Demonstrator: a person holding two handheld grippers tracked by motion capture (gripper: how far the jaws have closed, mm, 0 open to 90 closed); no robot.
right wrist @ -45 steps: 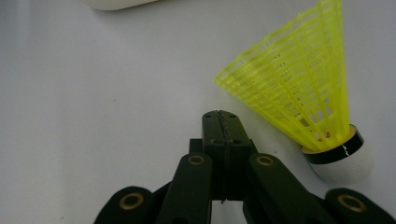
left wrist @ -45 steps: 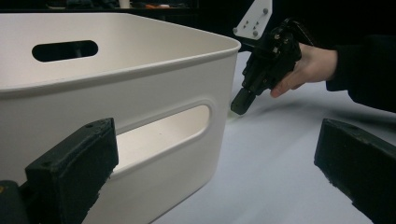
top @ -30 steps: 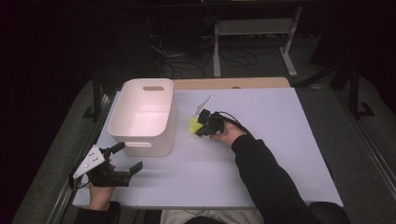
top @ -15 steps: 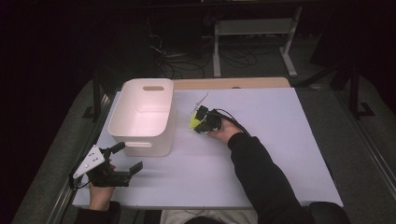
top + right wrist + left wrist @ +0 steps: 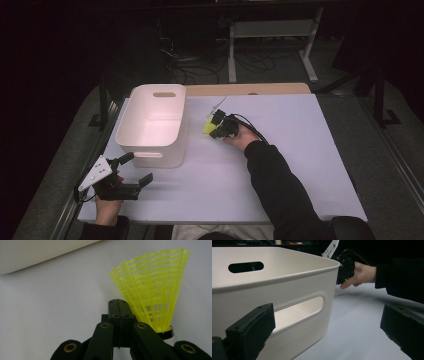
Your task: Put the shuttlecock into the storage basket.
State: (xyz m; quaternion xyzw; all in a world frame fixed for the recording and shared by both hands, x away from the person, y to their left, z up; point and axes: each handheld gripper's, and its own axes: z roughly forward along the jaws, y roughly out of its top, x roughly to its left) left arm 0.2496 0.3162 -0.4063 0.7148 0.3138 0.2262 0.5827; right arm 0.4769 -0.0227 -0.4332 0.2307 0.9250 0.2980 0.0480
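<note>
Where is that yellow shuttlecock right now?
In the high view the yellow shuttlecock is at the right gripper, just right of the white bin; the right gripper view shows it beside the shut fingers.

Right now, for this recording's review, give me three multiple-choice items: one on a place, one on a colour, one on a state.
1. In the high view, where is the shuttlecock relative to the white bin?
A. inside it
B. outside it, to its right
C. outside it, to its left

2. What colour is the shuttlecock's skirt?
A. yellow
B. red
C. blue

3. How do the left gripper jaws stand?
A. shut on the bin's handle
B. open
C. shut on a cloth

Answers:
1 B, it shows beyond the bin's right wall.
2 A, the mesh is bright yellow.
3 B, a wide gap separates the jaws.
</note>
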